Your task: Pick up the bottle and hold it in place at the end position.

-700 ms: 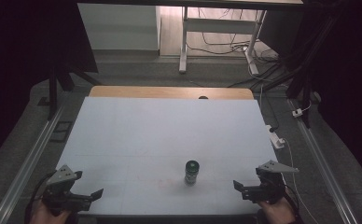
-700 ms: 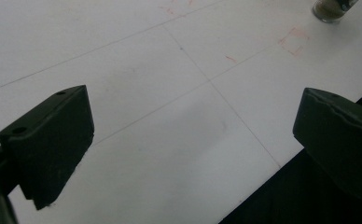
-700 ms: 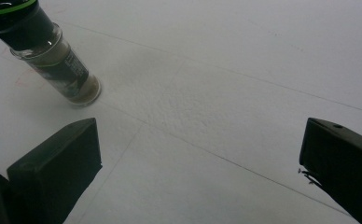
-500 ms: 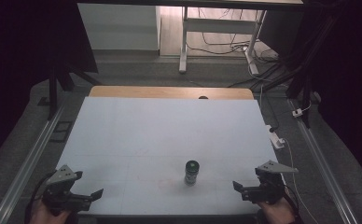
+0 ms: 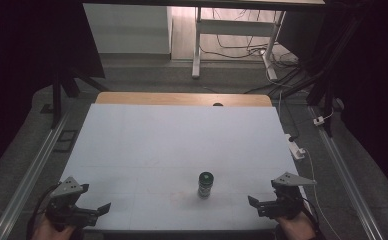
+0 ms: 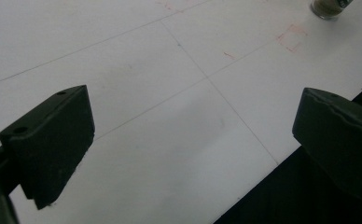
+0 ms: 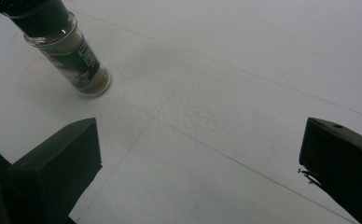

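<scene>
The spice jar stands upright on the white table, at nine o'clock of the wide-open right gripper and three o'clock of the equally wide left gripper, touching neither.

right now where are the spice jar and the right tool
spice jar (image 5: 205,185), high view, on its glass body below the dark lid
right tool (image 5: 255,205), high view, midway between its open tips

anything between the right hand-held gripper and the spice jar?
Nothing visible. The spice jar stands upright on the white table, and only bare tabletop lies between it and the right hand-held gripper. In the right gripper view the jaws are wide apart, the jar ahead and off to the side.
</scene>
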`<act>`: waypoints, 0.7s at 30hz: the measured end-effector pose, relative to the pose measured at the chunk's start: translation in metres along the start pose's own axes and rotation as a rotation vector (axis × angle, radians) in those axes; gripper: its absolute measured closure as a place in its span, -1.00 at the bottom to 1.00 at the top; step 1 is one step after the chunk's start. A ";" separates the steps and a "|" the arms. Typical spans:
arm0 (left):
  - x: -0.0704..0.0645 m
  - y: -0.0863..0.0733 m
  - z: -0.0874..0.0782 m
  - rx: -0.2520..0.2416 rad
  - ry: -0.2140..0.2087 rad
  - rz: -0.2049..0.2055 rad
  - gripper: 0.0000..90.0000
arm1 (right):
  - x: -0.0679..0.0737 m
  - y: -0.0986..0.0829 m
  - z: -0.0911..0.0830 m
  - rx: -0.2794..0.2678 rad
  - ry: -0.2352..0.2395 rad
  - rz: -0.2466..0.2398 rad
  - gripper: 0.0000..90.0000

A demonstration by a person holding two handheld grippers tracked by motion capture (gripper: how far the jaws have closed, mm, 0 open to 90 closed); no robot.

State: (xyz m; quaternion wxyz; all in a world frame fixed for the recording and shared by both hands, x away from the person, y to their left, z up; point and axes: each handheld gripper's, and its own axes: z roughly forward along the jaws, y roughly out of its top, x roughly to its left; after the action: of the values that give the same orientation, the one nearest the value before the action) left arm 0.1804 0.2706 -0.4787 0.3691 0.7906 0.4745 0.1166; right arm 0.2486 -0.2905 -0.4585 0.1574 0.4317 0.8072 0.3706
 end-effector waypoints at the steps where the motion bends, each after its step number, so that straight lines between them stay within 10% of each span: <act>1: 0.000 0.000 0.000 -0.001 -0.001 -0.001 -1.00 | 0.000 0.000 0.000 0.000 0.001 0.000 -1.00; 21: 0.002 0.000 -0.001 -0.003 -0.011 -0.011 -0.99 | 0.006 0.005 0.001 -0.013 0.070 -0.037 -1.00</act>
State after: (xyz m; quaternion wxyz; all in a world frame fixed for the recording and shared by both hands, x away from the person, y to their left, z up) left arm 0.1808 0.2723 -0.4788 0.3734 0.7882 0.4766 0.1109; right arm 0.2482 -0.2832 -0.4552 0.1385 0.4025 0.8177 0.3876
